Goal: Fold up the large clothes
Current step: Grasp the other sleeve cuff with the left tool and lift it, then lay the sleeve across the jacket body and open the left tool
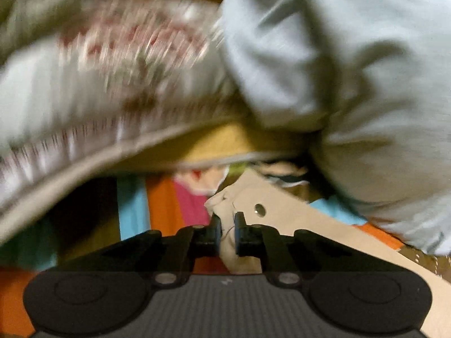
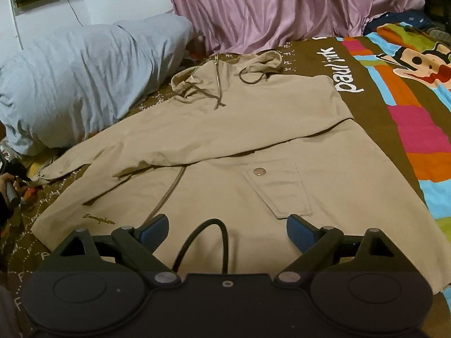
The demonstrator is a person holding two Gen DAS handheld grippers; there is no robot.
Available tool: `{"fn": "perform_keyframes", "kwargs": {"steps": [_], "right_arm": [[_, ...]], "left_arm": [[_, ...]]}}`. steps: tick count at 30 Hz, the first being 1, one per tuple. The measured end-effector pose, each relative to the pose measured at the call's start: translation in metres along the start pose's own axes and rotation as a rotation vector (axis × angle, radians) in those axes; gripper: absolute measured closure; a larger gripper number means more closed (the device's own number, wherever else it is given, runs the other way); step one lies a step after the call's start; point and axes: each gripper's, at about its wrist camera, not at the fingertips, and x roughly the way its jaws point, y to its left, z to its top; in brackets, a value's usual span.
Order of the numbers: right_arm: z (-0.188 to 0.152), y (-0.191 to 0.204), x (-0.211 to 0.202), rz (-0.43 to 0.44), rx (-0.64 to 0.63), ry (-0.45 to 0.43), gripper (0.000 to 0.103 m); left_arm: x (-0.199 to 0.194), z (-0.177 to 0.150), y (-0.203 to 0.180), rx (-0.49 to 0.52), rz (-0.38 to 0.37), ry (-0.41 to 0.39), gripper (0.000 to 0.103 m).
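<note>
A: Right wrist view, entry one. Your right gripper hovers with fingers spread wide over the hem of the beige jacket, holding nothing. The jacket lies front up on the patterned bedspread, hood toward the pink curtain, one sleeve stretched toward the bed's left edge beside the grey pillow.

B: And the left?

A: Your left gripper is nearly pressed together, pinching a fold of beige cloth, apparently the cuff of that sleeve; a snap shows just beyond. Blur hides most else, save the pillow above.

B: Step in hand?

A: Judged as the first sleeve fold, not yet laid over. Next, you would carry the cuff across the chest toward the pocket, keeping the pinch firm. Your right can pin the body so it doesn't drag.
</note>
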Motion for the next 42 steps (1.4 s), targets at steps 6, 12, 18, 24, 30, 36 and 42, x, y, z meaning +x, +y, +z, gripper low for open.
{"fn": "perform_keyframes", "kwargs": {"steps": [6,12,18,24,30,36,42], "right_arm": [[-0.002,0.002,-0.015,0.046,0.004,-0.038,0.012],[-0.008,-0.004,-0.036,0.073,0.036,-0.075,0.011],[-0.012,-0.022,-0.063,0.054,0.063,-0.134,0.012],[-0.020,-0.052,-0.080,-0.008,0.105,-0.165,0.011],[-0.028,-0.075,-0.091,-0.043,0.136,-0.195,0.011],[-0.031,-0.090,-0.094,-0.061,0.180,-0.208,0.011],[-0.032,-0.094,-0.091,-0.118,0.164,-0.207,0.011]], "left_arm": [[-0.108,-0.003,-0.043,0.170,-0.176,-0.210,0.101],[-0.223,-0.021,-0.113,0.337,-0.417,-0.328,0.101],[-0.316,-0.068,-0.200,0.424,-0.661,-0.304,0.101],[-0.366,-0.169,-0.269,0.535,-0.826,-0.184,0.101],[-0.358,-0.275,-0.286,0.704,-0.875,0.071,0.098],[-0.336,-0.301,-0.258,0.706,-0.911,0.303,0.062],[-0.333,-0.255,-0.217,0.697,-0.929,0.235,0.023]]}}
